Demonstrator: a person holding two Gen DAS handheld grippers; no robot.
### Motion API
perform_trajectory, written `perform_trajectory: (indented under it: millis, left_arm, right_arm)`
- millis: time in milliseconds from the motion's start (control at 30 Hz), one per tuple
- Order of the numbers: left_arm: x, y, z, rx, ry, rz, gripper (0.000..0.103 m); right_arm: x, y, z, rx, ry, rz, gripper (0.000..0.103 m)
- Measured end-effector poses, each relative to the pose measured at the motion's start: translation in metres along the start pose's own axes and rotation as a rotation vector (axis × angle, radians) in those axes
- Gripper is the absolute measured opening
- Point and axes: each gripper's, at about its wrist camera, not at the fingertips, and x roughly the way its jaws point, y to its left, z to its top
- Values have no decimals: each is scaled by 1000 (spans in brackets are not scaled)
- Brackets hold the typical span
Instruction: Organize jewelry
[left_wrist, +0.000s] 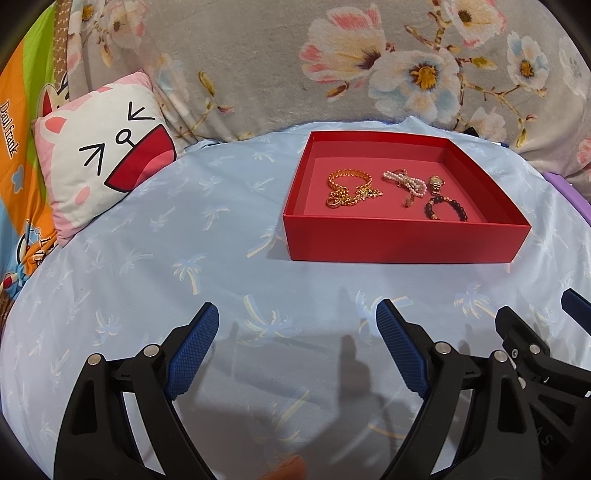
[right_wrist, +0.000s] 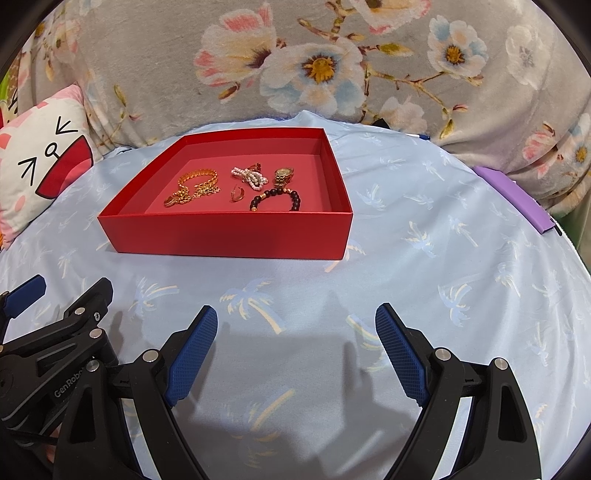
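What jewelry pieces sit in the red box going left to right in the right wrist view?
Gold chain bracelet → small gold earring → pearl strand → dark bead bracelet → gold watch, all lying inside the red box.

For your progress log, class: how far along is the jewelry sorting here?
Done: gold bracelet, pearl strand, watch and dark bead bracelet lie inside the red box. In hand: nothing; left tool and right tool are open. Left: none visible on the bedsheet.
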Motion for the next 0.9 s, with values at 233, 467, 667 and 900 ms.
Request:
perform_trajectory:
  millis: [233, 467, 667, 900]
  left_arm:
    - [0, 0, 0, 0, -2, 3, 85]
    - [2, 0, -1, -1, 0, 1, 84]
    - [1, -1, -1, 1, -3, 2, 84]
    - [0, -1, -1, 2, -2, 2, 84]
  right_arm:
    - [0, 0, -1, -1, 0, 1, 86]
    - [0, 0, -1, -1, 2, 1, 86]
    - [-1, 1, 0, -1, 1, 0, 86]
    - [-1, 0, 1, -1, 2, 0, 86]
